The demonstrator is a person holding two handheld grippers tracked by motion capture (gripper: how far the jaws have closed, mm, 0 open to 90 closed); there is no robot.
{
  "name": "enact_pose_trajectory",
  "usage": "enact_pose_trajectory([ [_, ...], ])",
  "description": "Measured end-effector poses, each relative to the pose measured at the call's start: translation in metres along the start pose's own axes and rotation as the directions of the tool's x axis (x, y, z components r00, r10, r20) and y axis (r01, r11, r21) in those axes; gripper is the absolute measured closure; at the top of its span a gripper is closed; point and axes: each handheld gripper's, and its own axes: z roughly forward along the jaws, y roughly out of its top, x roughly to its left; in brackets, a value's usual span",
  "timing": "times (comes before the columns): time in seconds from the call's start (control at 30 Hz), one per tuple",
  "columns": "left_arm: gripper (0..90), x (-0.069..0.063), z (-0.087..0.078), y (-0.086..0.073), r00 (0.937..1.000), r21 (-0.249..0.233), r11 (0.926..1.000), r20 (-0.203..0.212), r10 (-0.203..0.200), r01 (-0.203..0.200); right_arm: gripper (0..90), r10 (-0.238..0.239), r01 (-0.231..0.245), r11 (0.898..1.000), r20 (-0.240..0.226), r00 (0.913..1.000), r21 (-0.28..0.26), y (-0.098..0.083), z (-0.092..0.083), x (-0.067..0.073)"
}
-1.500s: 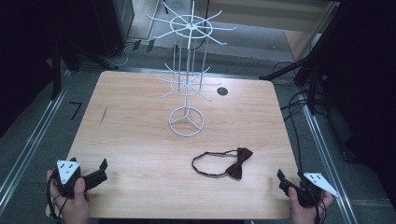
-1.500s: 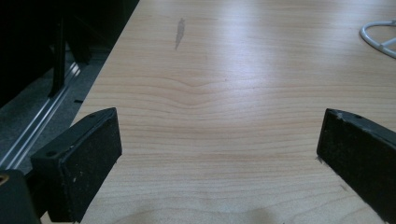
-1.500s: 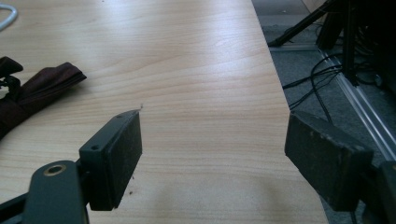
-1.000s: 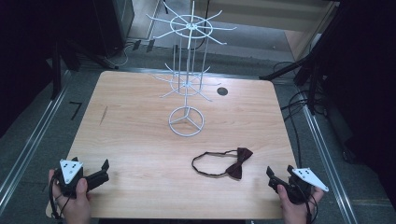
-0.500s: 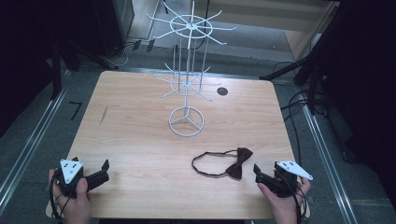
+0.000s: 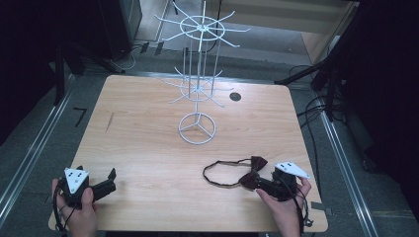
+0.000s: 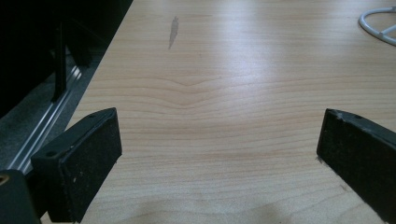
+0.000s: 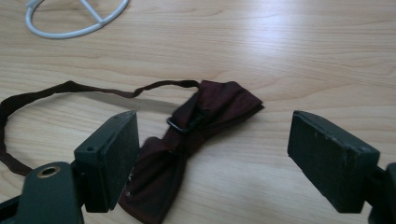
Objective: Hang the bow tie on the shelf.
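A dark maroon bow tie [image 6: 252, 173] with a thin looped strap [image 6: 220, 170] lies flat on the wooden table [image 6: 148, 148] at the front right. My right gripper [image 6: 262, 183] is open and low right behind the bow. In the right gripper view the bow tie [image 8: 196, 126] lies between the spread jaws, nearer the left one, and neither pad presses it. At the front left corner my left gripper [image 6: 109, 178] is held open above bare wood, and the left gripper view has its jaws wide apart over the table [image 7: 219, 93].
A white wire display stand [image 6: 197, 89] with spoked hook tiers rises from a ring base [image 6: 197, 128] at the table's middle back. A small dark round hole [image 6: 235, 97] sits behind it. Cables and dark equipment [image 6: 336, 84] crowd the floor to the right.
My right gripper has slid left from the table's right front corner up to the bow tie. The left gripper has stayed in place.
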Motion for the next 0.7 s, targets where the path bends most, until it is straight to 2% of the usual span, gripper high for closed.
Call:
enact_pose_trajectory([
  [0.33,0.4,0.001,0.0,0.0,1.0,0.002,1.0,0.004,-0.004,0.004,18.4,-0.02,0.02,0.996,0.001,0.9998,0.092,0.001,0.019,0.026],
  [0.5,0.4,0.003,0.001,0.0,0.9996,0.006,0.9997,0.016,-0.023,0.023,23.5,-0.025,0.024,0.992,0.008,0.9997,0.123,-0.001,0.026,0.032],
  [0.57,0.4,0.003,0.001,0.0,0.9997,0.01,0.9998,0.018,-0.019,0.019,28.1,-0.031,0.031,0.992,-0.004,0.9995,0.122,-0.002,0.028,0.033],
  [0.7,0.4,0.002,0.001,0.0,0.9997,0.009,0.9998,0.018,-0.015,0.015,29.4,-0.037,0.036,0.99,0.005,0.9993,0.139,-0.006,0.032,0.036],
])
